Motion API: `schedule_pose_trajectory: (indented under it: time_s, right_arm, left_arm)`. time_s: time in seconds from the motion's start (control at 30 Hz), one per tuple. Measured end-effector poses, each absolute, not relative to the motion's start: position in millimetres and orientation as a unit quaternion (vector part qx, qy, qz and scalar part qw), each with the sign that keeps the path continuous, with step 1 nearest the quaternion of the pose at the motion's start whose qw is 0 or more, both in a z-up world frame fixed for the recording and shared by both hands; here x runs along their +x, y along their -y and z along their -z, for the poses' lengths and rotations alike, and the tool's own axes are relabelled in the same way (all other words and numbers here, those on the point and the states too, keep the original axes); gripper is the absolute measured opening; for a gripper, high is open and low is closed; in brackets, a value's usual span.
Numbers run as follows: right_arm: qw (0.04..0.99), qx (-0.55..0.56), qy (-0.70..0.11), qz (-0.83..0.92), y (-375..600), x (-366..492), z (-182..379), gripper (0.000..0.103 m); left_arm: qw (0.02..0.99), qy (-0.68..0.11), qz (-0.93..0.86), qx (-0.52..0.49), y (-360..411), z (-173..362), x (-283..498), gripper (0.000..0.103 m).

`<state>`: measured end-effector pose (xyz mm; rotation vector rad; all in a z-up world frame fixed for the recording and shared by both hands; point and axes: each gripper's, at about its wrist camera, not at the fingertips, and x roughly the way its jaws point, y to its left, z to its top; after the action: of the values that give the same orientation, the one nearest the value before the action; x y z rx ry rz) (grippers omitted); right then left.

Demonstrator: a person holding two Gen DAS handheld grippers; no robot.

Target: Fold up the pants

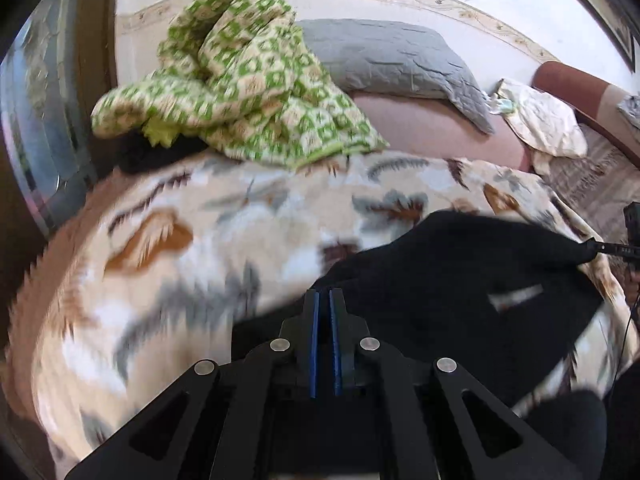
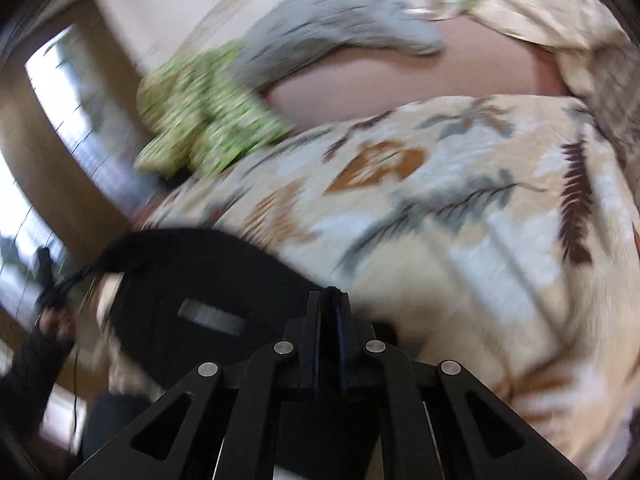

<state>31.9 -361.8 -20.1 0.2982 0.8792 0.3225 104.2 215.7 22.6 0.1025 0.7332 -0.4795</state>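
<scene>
Above blanket (image 1: pixel 192 248), grippers (image 1: pixel 324 294) clamping pants (image 1: pixel 460 280)

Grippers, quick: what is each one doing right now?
Left gripper: shut on an edge of the black pants.
Right gripper: shut on the pants, fabric pinched at its tips.

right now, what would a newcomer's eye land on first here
The black pants stand out, stretched in the air between both tongs over the leaf-print blanket. The right tongs are clamped on black cloth. Behind, a crumpled green checked quilt lies beside a grey pillow.
</scene>
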Motion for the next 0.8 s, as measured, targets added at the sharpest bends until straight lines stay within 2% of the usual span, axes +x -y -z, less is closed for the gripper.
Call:
schedule_pose_trajectory:
  time_s: [0.1,0.17,0.23,0.3,0.37,0.43,0.53,0.63,0.8]
  right_arm:
    - [0.873,0.07,-0.454,-0.164,343,-7,25,0.017]
    - [0.871,0.049,-0.472,-0.131,344,-22,31,0.037]
    - [0.876,0.055,-0.466,-0.111,354,-32,27,0.038]
    - [0.89,0.085,-0.437,-0.095,368,-40,15,0.044]
    - [0.903,0.117,-0.408,-0.075,379,-45,4,0.056]
    - [0.913,0.157,-0.372,-0.051,389,-48,-9,0.058]
    - [0.921,0.193,-0.336,-0.044,390,-49,-22,0.059]
    - [0.926,0.19,-0.321,-0.053,380,-47,-28,0.063]
    - [0.924,0.163,-0.343,-0.057,364,-36,-21,0.063]
  left_arm:
    - [0.888,-0.394,0.236,-0.002,-254,5,76,0.01]
    - [0.882,-0.416,0.214,-0.048,-280,20,63,0.012]
    - [0.872,-0.431,0.199,-0.116,-304,27,55,0.031]
    - [0.86,-0.431,0.194,-0.191,-324,25,52,0.043]
    - [0.837,-0.427,0.203,-0.276,-337,23,51,0.048]
    - [0.8,-0.433,0.211,-0.359,-345,27,53,0.055]
    - [0.74,-0.452,0.215,-0.449,-345,43,60,0.056]
    - [0.719,-0.472,0.209,-0.465,-333,58,67,0.056]
    - [0.712,-0.485,0.173,-0.476,-325,84,80,0.056]
